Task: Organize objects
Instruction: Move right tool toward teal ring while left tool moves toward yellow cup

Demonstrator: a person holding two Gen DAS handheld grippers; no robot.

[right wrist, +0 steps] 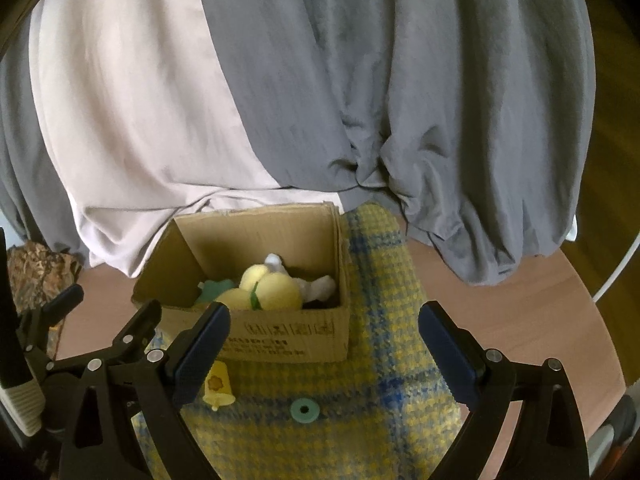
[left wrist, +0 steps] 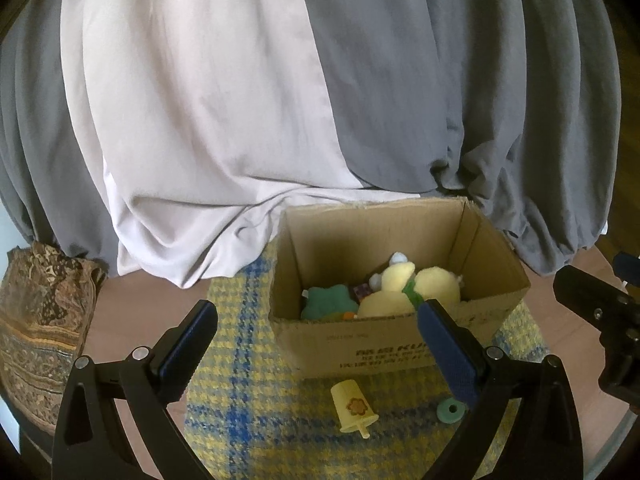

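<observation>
An open cardboard box [left wrist: 384,350] [right wrist: 288,340] stands on a yellow and blue checked cloth [left wrist: 248,432] [right wrist: 380,360]. It holds a yellow plush toy [left wrist: 400,288] [right wrist: 264,290], a green plush [left wrist: 326,300] and other small toys. In front of it lie a pale yellow popsicle toy [left wrist: 354,408] [right wrist: 218,386] and a green ring [left wrist: 452,412] [right wrist: 305,410]. My left gripper [left wrist: 316,344] is open and empty above the cloth, near the box front. My right gripper [right wrist: 324,352] is open and empty, with the ring between and below its fingers.
Grey and white bedding [left wrist: 280,100] [right wrist: 320,100] hangs behind the box. A patterned brown fabric [left wrist: 40,320] [right wrist: 36,272] lies at the left. The cloth sits on a round reddish table [right wrist: 540,300]. The right gripper shows at the right of the left wrist view [left wrist: 600,320].
</observation>
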